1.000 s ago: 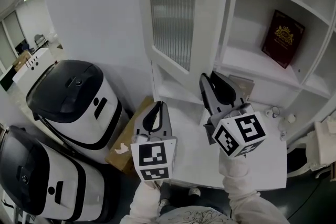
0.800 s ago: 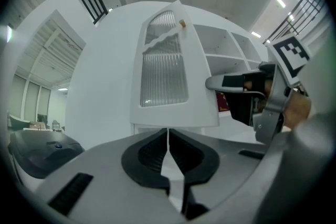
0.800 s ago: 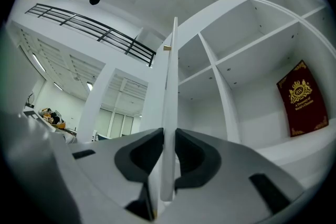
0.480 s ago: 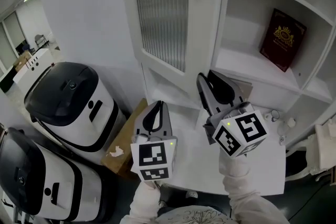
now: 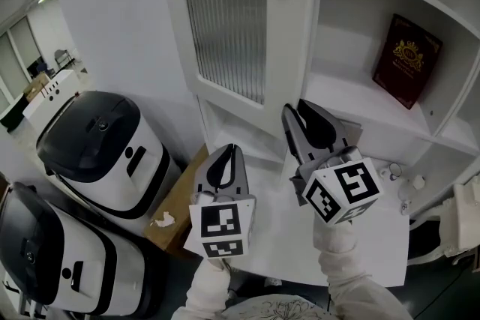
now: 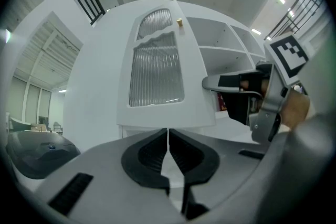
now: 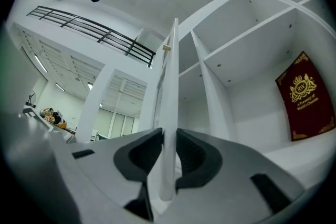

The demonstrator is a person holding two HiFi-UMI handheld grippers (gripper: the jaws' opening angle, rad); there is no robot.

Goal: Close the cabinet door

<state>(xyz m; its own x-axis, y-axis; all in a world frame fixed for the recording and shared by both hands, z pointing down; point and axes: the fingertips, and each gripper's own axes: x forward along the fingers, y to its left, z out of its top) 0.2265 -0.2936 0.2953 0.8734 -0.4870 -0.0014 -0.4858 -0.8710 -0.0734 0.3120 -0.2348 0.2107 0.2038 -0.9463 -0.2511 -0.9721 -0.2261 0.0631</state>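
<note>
I reckon the closing swing is under way: the right gripper (image 5: 298, 110) jaws, just easing wider, pinch the cabinet door (image 5: 225, 34) edge, the left gripper (image 6: 168, 134) jaws sit together and empty, and next I push toward 2 o'clock.

white cabinet door (image 5: 225, 34), ribbed glass, ajar

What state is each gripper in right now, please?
Left tongs: closed, empty.
Right tongs: gripping the white ribbed-glass cabinet door by its edge, though they have just been opening.
</note>
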